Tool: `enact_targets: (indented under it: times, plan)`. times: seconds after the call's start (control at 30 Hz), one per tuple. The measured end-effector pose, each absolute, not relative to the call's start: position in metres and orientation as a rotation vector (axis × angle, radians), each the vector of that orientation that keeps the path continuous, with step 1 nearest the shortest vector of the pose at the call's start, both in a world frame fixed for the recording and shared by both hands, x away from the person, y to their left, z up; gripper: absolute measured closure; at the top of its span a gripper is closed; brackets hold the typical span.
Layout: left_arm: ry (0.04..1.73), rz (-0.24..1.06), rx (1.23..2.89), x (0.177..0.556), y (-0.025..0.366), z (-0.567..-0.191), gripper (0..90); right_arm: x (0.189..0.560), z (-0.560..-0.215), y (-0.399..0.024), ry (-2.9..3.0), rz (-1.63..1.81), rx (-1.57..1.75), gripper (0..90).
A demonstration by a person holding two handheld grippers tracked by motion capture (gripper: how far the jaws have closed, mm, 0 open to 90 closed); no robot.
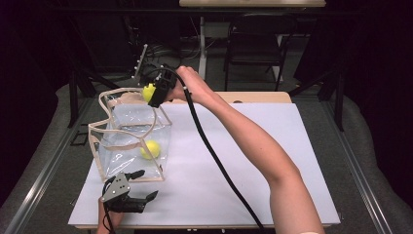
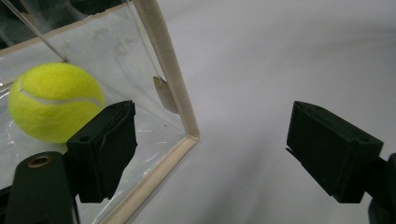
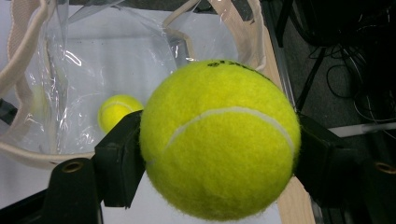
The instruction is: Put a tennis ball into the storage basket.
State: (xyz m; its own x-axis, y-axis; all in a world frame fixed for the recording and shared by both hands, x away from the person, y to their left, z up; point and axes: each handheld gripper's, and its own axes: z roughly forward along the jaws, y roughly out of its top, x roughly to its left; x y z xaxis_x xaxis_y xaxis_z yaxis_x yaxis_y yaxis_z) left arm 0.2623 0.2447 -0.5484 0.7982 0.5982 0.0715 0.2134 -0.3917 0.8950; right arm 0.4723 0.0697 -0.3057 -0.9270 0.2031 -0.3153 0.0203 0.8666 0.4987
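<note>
A clear plastic bag (image 1: 131,139) with beige trim stands on the white table top at the left. One yellow tennis ball (image 1: 150,149) lies inside it on the bottom, also seen through the wall (image 2: 55,101) and from above (image 3: 116,111). My right gripper (image 1: 155,91) is held over the bag's far rim, shut on a second tennis ball (image 3: 219,140) (image 1: 148,91). My left gripper (image 1: 142,184) rests low near the table's front left, open and empty (image 2: 210,144), just outside the bag's near corner (image 2: 189,135).
The white table top (image 1: 253,161) stretches to the right of the bag. A wooden strip (image 1: 258,97) runs along the far edge. A dark chair (image 1: 255,44) and cables stand behind the table. The right gripper's black cable (image 1: 214,156) trails across the table.
</note>
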Motion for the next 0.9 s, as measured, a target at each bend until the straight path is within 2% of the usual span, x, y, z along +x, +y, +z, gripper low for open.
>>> enact_targets:
  times: [0.9]
  plan:
    - [0.598,0.471,1.972,0.262,0.245,-0.548,15.8,0.464,-0.309,0.089,2.68,0.713,0.116,25.9]
